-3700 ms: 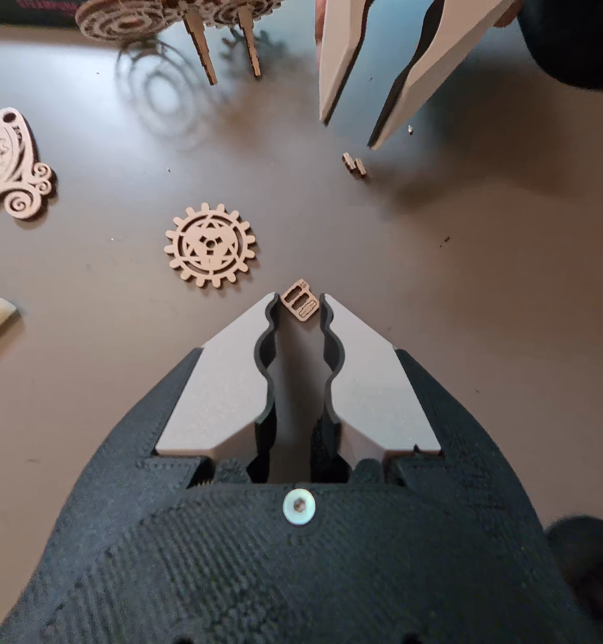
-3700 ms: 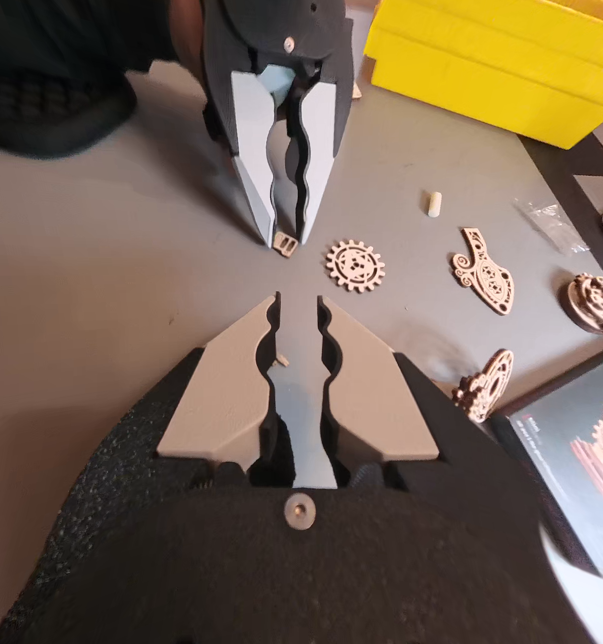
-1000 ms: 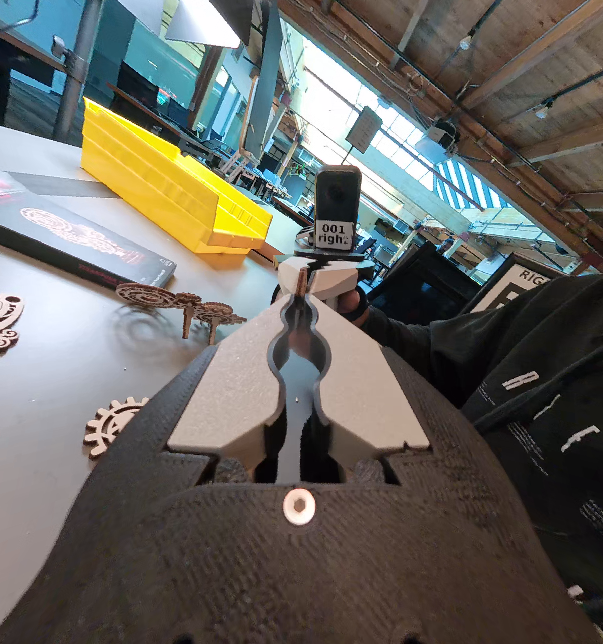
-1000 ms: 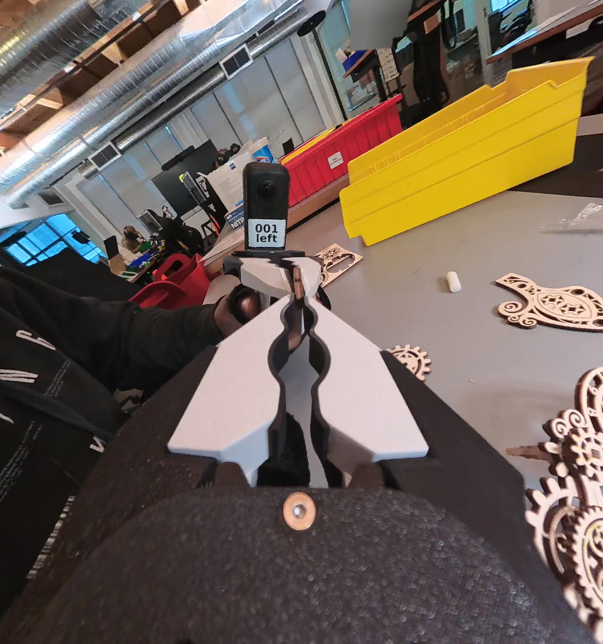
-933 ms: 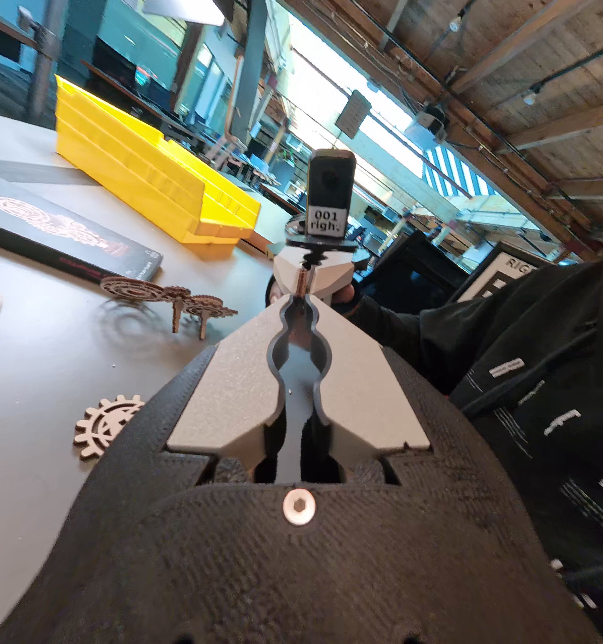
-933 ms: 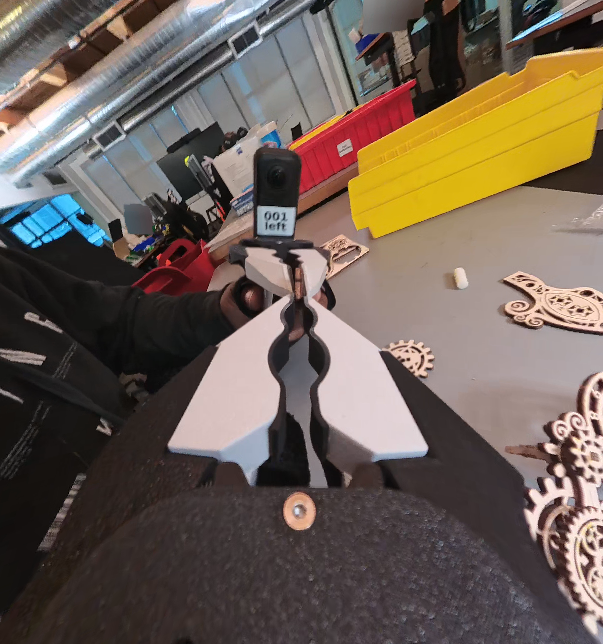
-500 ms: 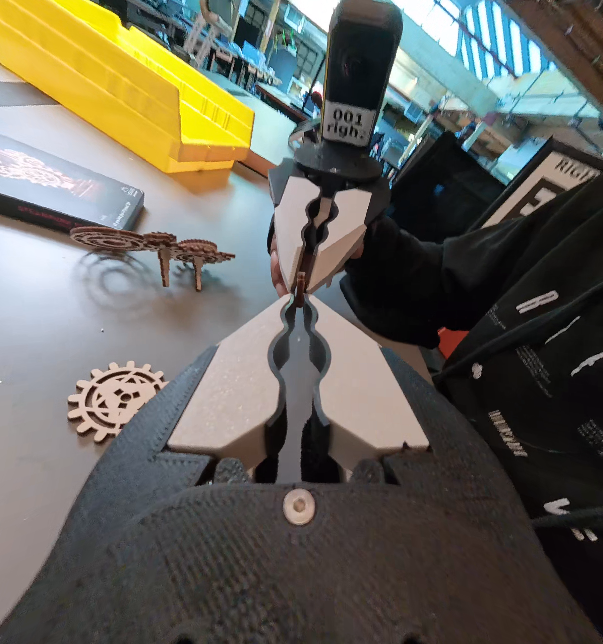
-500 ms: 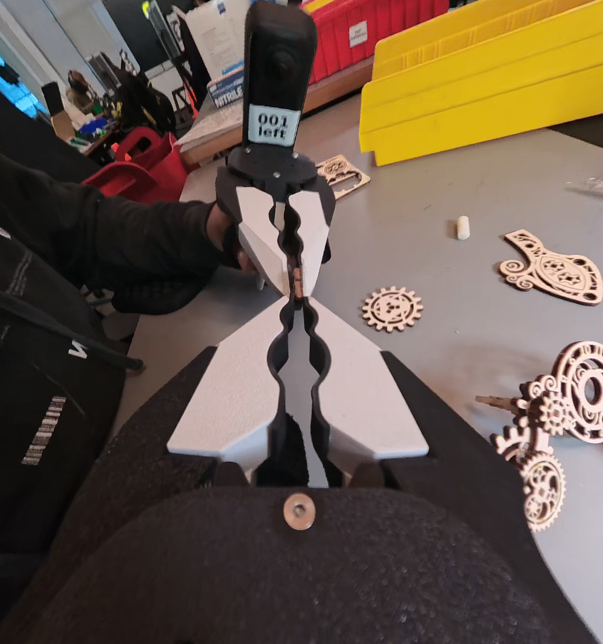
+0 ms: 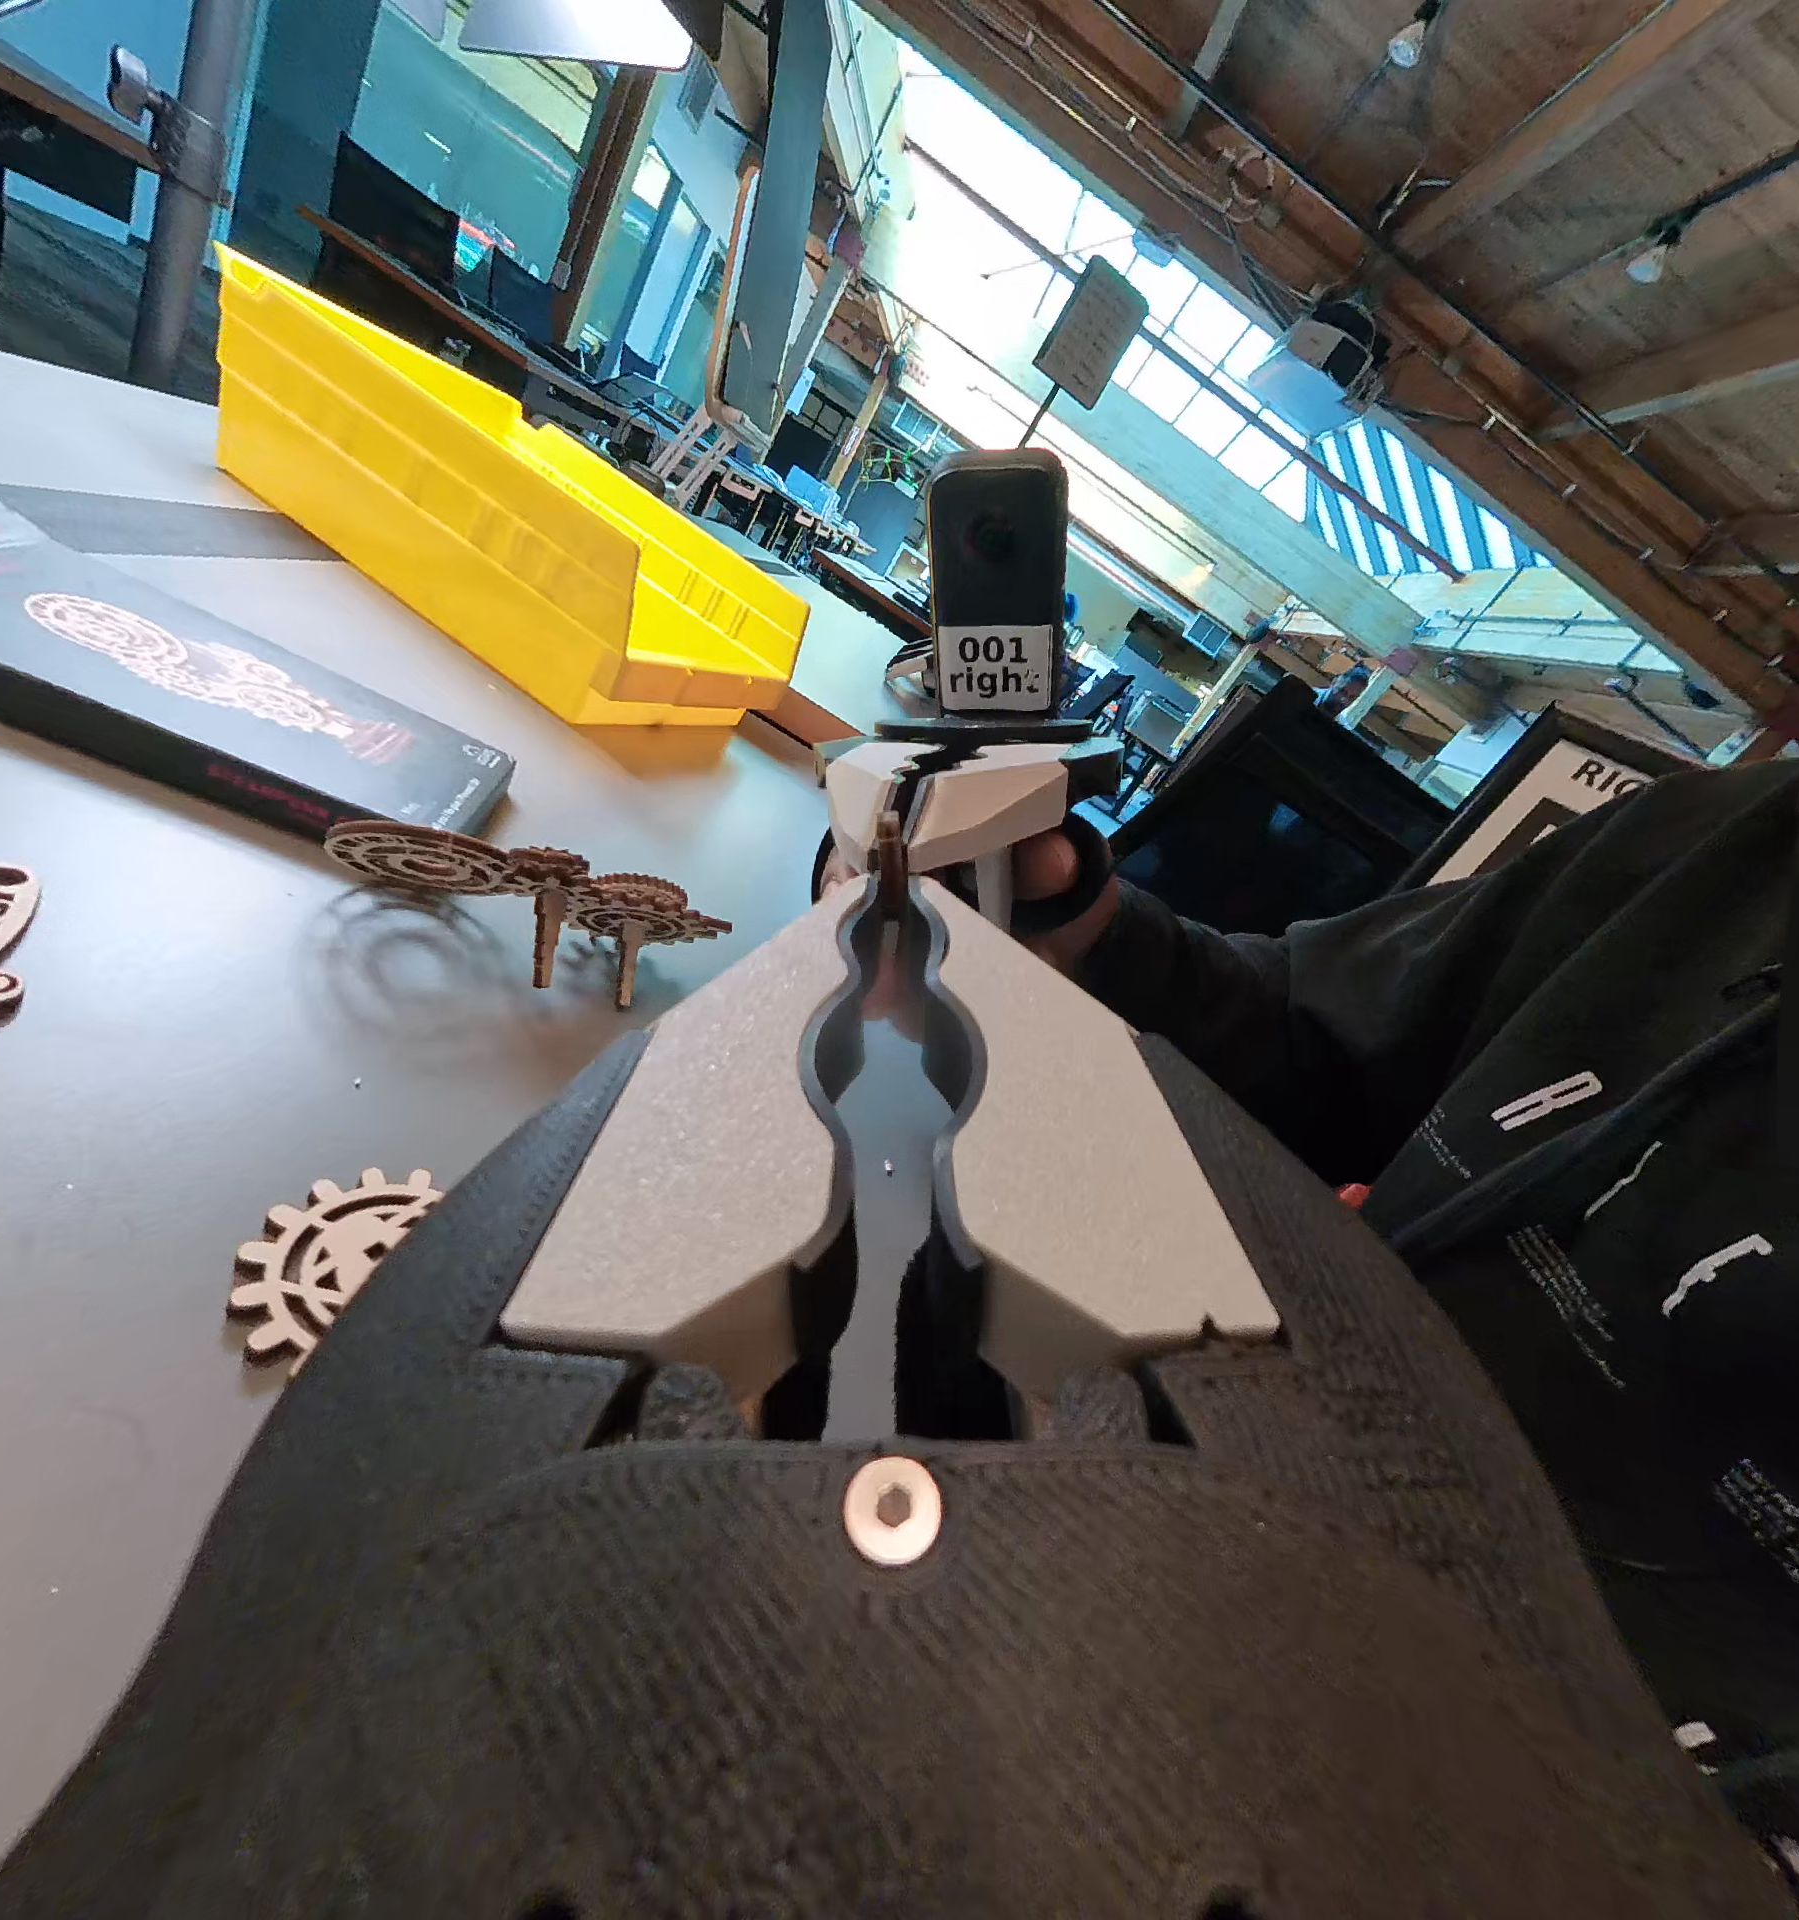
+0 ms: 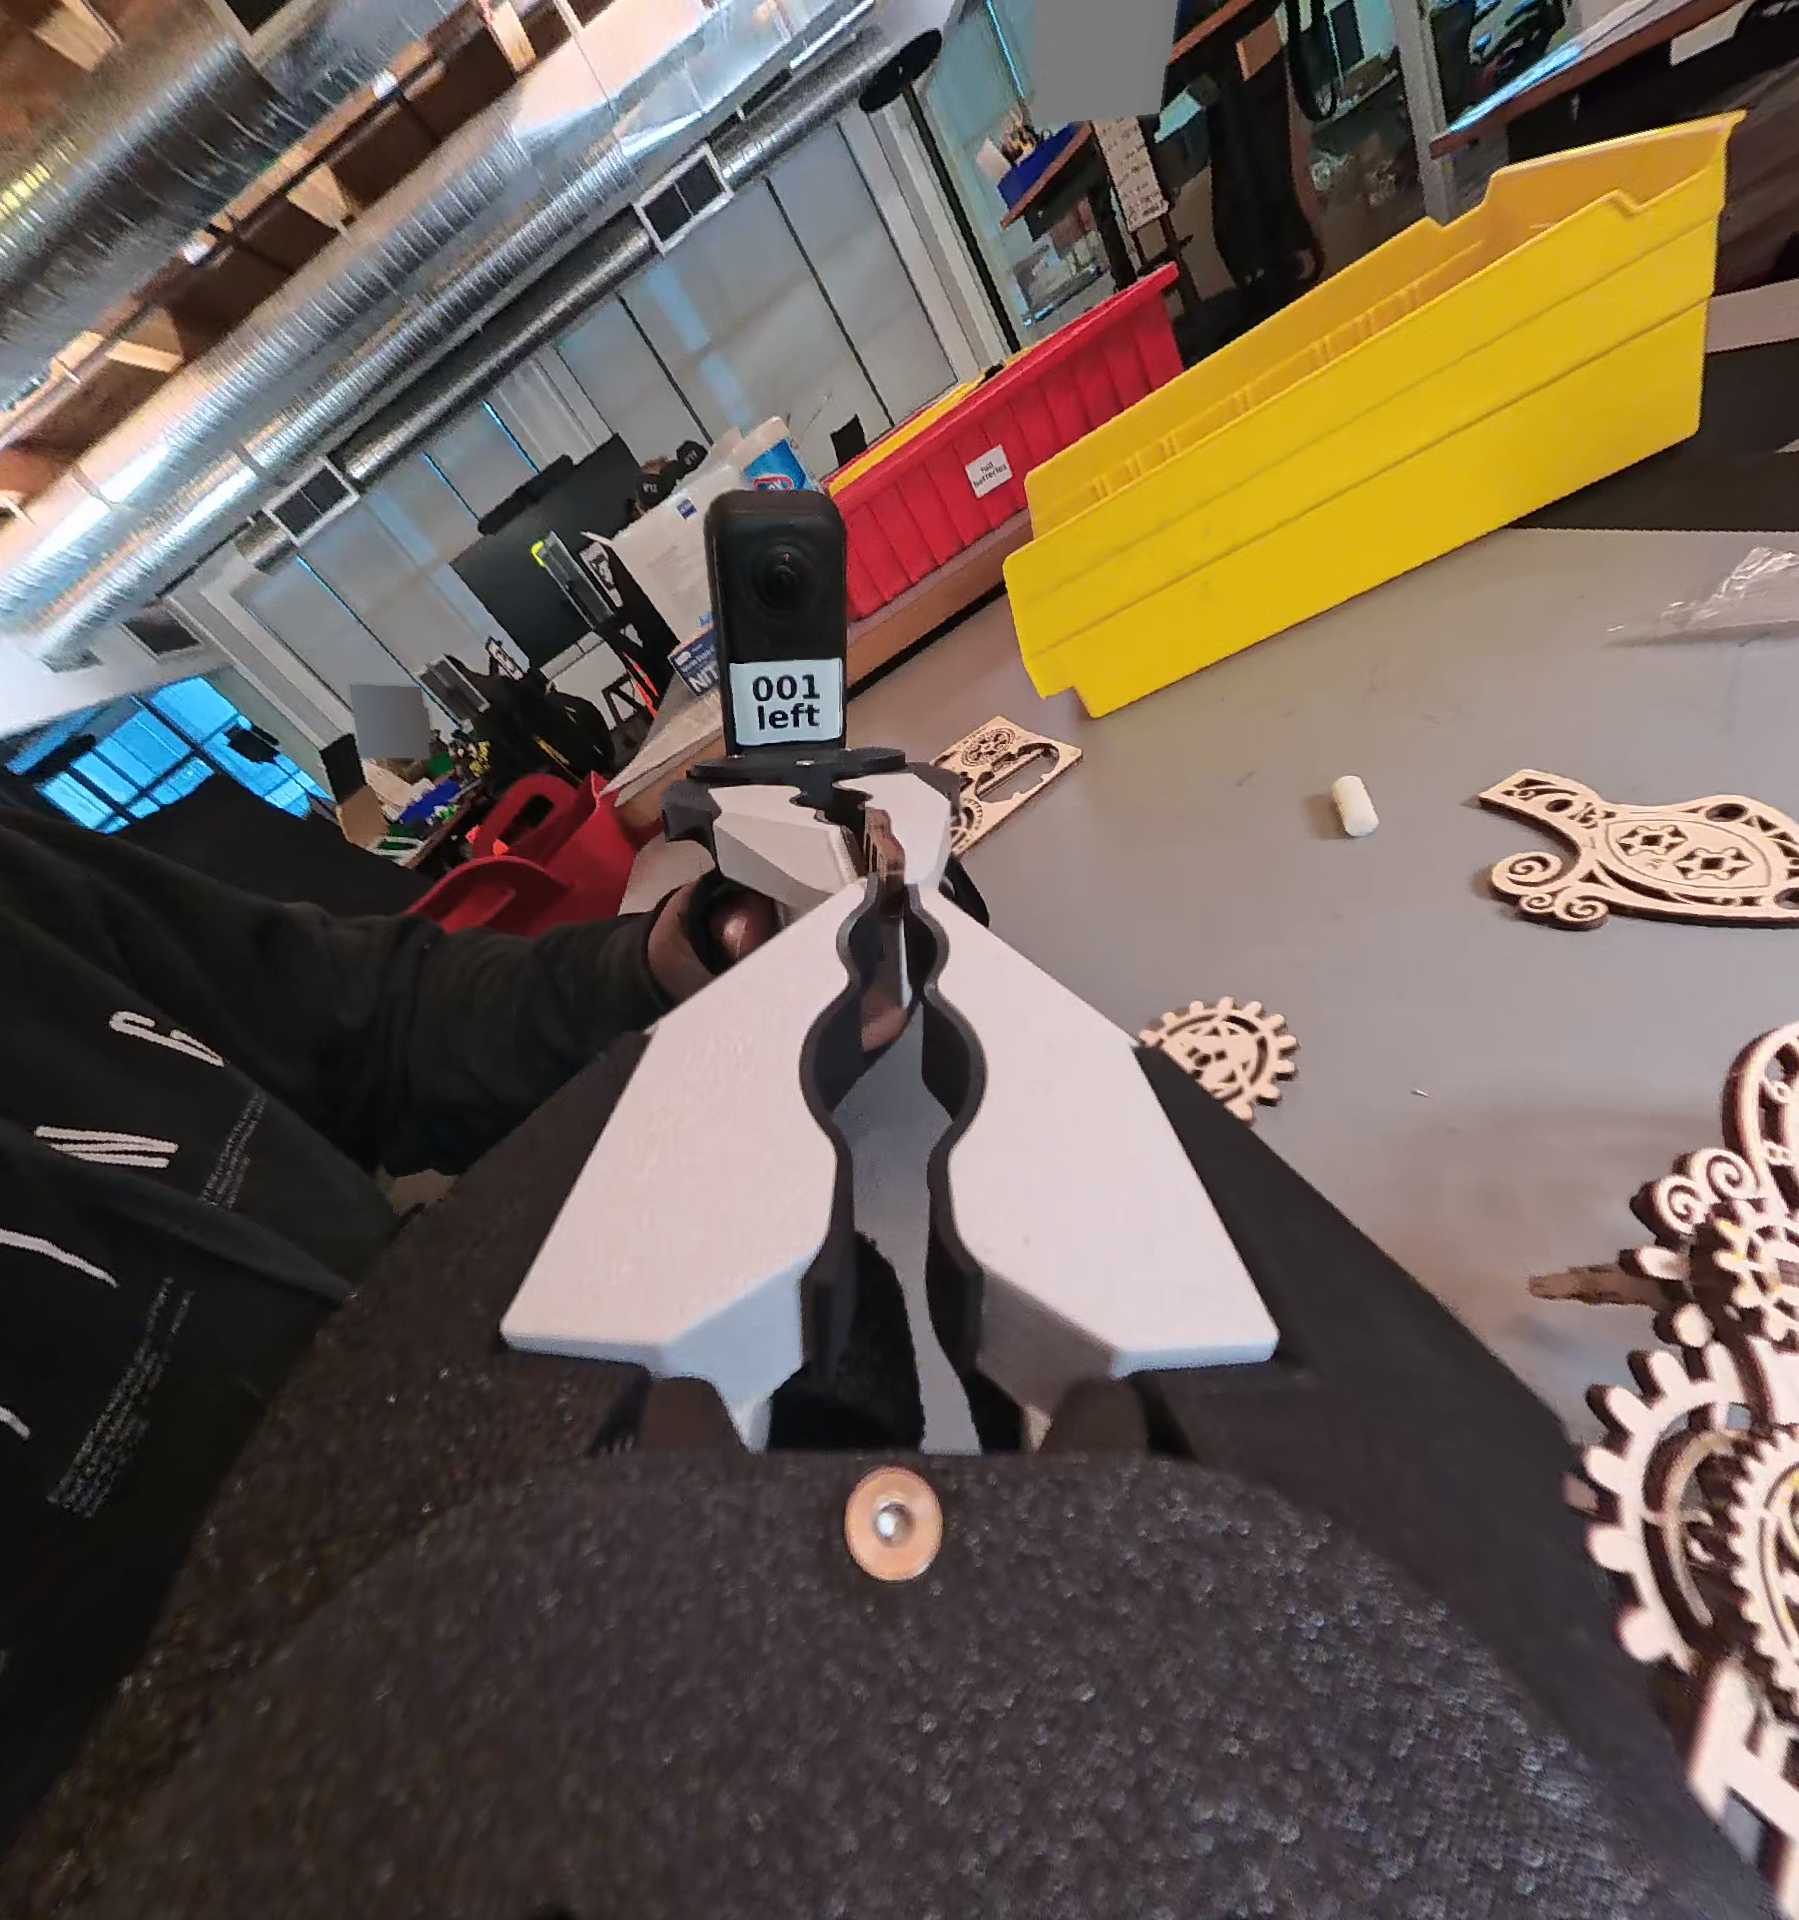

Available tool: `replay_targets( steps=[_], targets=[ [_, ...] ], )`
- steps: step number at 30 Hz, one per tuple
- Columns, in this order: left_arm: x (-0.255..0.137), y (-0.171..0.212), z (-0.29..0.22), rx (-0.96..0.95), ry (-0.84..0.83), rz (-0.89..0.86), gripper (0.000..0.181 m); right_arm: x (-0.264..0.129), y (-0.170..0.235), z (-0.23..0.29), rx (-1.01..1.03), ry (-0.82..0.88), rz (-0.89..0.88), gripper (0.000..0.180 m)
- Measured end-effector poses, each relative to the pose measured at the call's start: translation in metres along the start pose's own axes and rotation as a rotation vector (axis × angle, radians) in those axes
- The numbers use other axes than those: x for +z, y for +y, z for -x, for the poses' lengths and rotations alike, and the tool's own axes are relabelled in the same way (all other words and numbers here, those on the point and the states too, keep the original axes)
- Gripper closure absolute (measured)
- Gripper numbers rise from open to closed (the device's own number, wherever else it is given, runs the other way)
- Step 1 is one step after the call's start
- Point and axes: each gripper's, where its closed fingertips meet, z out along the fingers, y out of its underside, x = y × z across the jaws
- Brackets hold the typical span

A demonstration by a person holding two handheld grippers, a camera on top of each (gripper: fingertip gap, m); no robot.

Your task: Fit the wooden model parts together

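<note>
Raising both tongs [image 9: 889, 894] [image 10: 882, 891] off table | each apparently pinching small wooden part [image 9: 889, 844]

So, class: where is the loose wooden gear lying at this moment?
The gear lies flat on the table, at lower left of the left wrist view beside the left claw, nearer than the standing gear assembly.

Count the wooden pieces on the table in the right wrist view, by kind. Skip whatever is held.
Loose gear: 1
Scrolled flat plate: 1
Gear assembly: 1
Cut-out sheet: 1
Total: 4
</note>
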Motion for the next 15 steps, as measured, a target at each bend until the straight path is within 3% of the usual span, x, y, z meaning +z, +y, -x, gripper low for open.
replay_targets(
  steps=[15],
  targets=[
    [-0.002, 0.004, -0.003, 0.013, 0.014, 0.071, 0.179, -0.001, 0.01, 0.004, -0.071, -0.009, 0.079, 0.179]
  ],
)
